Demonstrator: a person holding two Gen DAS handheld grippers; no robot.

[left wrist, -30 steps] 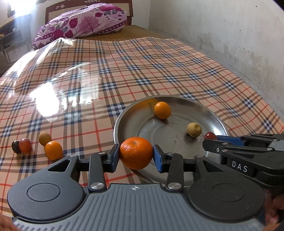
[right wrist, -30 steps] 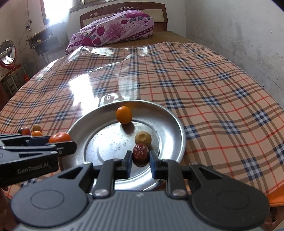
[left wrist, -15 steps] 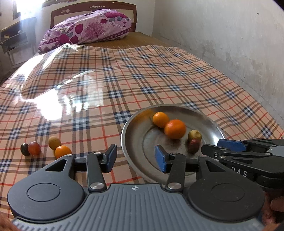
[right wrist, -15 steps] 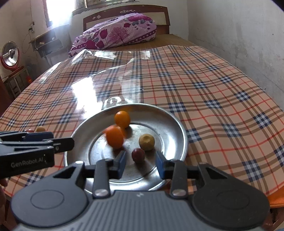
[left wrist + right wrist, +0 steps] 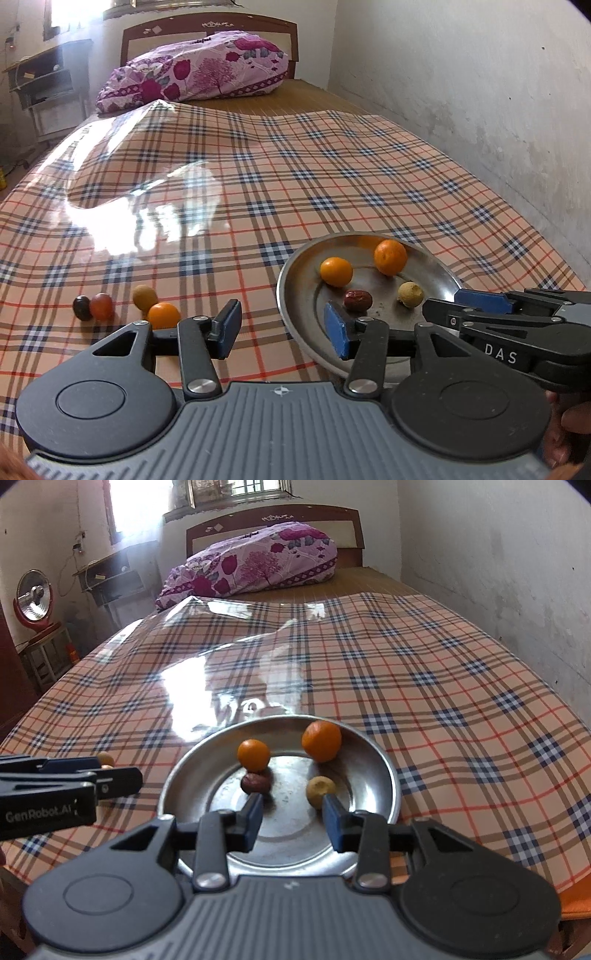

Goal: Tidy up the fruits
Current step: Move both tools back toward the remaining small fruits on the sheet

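out on the plaid cloth (image 5: 332, 177), far left, four fruits lie in a loose row: a dark date (image 5: 81, 307) touching a reddish date (image 5: 101, 305), then a tan longan (image 5: 144, 297) with a small orange (image 5: 163, 315) just beside it. the left gripper (image 5: 282, 325) hangs above the cloth between that row and the steel plate (image 5: 295, 314), jaws spread wide, nothing between them.

in the plate sit a kumquat (image 5: 336, 271), a mandarin (image 5: 390, 257), a red date (image 5: 357, 300) and a pale longan (image 5: 410, 294), all apart from one another. the right gripper (image 5: 291, 821) hovers over the plate's near side, also released and empty.

i'd say the next step is fetching from the left row. the small orange lies nearest the left gripper, so i'd swing left, come down over it with the pads either side of its middle, and close gently; it looks round enough to roll off or knock the longan. set it low into a bare patch of the plate so nothing already there gets bumped.
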